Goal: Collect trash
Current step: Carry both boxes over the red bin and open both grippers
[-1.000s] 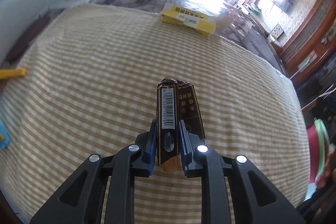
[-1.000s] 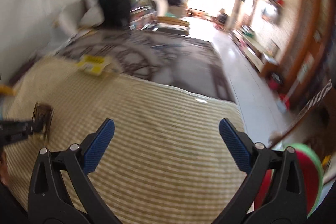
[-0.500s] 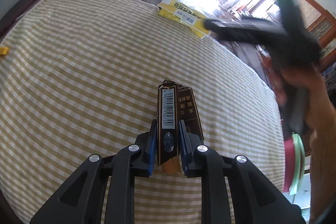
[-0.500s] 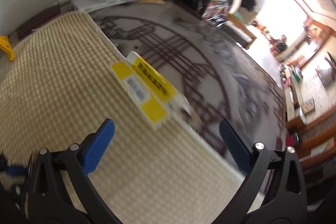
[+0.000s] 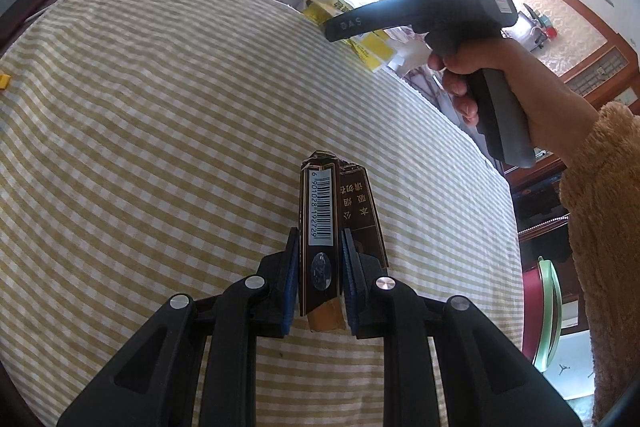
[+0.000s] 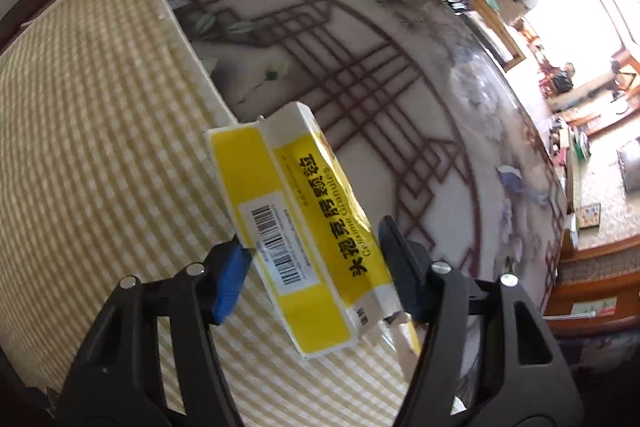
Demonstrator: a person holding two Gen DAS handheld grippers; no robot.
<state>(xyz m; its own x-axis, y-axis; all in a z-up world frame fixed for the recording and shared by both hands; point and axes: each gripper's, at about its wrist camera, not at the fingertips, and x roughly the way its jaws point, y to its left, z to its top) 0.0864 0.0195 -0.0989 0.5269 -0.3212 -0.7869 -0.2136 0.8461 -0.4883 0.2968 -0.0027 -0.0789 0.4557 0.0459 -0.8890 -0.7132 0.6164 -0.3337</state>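
My left gripper (image 5: 320, 267) is clamped on a dark cigarette pack (image 5: 332, 223), held above the checked cloth (image 5: 160, 147). My right gripper (image 6: 312, 267) stands part-open astride the yellow medicine box (image 6: 296, 227); contact cannot be confirmed. The box lies at the cloth edge, at 1 o'clock from the pack.

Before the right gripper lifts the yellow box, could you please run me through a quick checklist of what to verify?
1. Left gripper shut on the brown carton: ok.
2. Right gripper astride the yellow box: ok.
3. Both its fingers pressing the box: cannot tell; the far side looks in contact.
4. Box lying at the edge of the checked cloth: ok.
5. Nothing resting on the box: ok.
6. Box empty: cannot tell.
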